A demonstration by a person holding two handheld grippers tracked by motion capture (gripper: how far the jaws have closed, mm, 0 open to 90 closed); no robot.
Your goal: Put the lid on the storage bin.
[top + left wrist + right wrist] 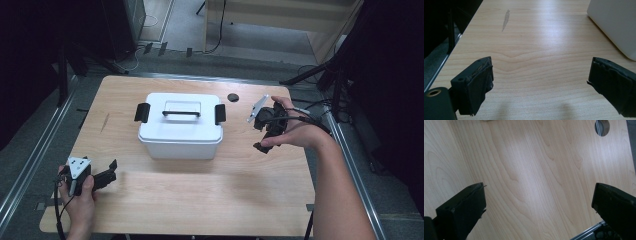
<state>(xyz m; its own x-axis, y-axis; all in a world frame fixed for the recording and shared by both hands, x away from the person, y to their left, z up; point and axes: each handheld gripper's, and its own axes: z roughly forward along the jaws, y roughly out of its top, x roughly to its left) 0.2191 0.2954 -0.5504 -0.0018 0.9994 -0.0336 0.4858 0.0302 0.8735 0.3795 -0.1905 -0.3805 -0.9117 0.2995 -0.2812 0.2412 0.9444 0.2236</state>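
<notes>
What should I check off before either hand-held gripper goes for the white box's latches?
1. Left hand-held gripper open, nothing held: ok.
2. Right hand-held gripper open, nothing held: ok.
3. Lid seated on the white box: ok.
4. Both black latches down against the box: cannot tell.
5. Handle lying flat on the lid: ok.
6. Bare table between both grippers and box: ok.

A light wooden table stands on grey floor; beyond the grippers, a wooden cabinet and darkness.
</notes>
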